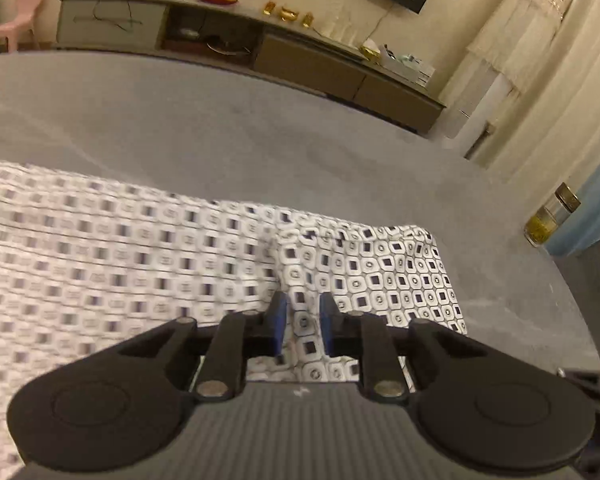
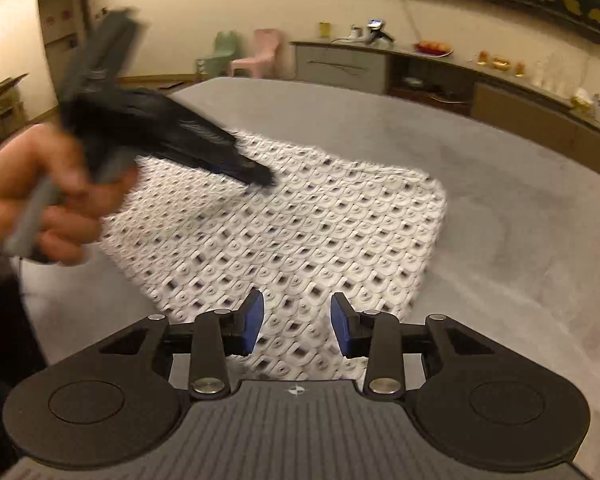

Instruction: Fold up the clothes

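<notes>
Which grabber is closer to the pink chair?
Probably the left. The pink chair stands beyond the table's far edge. In the right wrist view, the left gripper reaches over the patterned cloth toward that side, while the right gripper hangs over the cloth's near edge.

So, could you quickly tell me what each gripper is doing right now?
Left gripper: open, jaws apart over the patterned garment, gripping nothing.
Right gripper: open, above the garment's near edge, empty.
</notes>
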Demonstrator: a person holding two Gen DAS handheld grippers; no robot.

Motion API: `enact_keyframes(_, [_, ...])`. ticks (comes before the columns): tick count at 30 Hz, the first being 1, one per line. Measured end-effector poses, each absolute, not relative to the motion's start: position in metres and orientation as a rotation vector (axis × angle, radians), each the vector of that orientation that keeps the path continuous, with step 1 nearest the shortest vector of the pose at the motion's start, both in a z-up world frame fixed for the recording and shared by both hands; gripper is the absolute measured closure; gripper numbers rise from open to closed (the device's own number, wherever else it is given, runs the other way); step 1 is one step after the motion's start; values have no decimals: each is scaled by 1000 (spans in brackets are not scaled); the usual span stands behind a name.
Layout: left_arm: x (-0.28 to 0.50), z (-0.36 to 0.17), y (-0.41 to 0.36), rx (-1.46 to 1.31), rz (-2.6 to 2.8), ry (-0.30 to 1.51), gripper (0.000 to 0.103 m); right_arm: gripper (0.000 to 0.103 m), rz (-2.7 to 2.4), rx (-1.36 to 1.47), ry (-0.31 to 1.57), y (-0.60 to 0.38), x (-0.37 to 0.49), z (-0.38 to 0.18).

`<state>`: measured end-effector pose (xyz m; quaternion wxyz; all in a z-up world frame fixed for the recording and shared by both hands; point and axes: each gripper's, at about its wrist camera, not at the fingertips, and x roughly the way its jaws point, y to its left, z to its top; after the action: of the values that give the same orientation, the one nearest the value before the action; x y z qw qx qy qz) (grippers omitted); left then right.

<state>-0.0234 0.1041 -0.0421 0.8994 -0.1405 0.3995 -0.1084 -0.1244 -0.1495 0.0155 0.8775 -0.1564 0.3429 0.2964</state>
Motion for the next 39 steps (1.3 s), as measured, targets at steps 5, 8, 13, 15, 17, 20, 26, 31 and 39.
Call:
enact_keyframes(5, [-67,-5,166,-358,-90,754,58,58,565,-393,652,-140,-128,29])
enact_keyframes(8, [-110,19,230,-384,92,628,40,37,538,-431,614,-132,-131,38])
enact_keyframes(13, [-160,10,339,-451,409,593,24,22,781,-472,542,-41,-161,58])
enact_keyframes(15, [-165,-6,370,-525,455,638,24,21,888,-552,529,6,-176,52])
enact_keyframes(17, [-169,-22,394,-587,487,679,23,21,951,-634,502,49,-186,42])
enact_keyframes(20, [-168,-42,404,-600,493,738,23,20,979,-635,491,98,-178,42])
enact_keyframes(26, [-165,-54,402,-591,420,727,75,23,937,-353,662,148,-103,47])
enact_keyframes(31, [-175,-60,403,-670,376,679,96,33,805,-308,822,160,-53,4])
enact_keyframes(39, [-170,-34,336,-389,348,572,97,22,847,-195,842,192,-28,37])
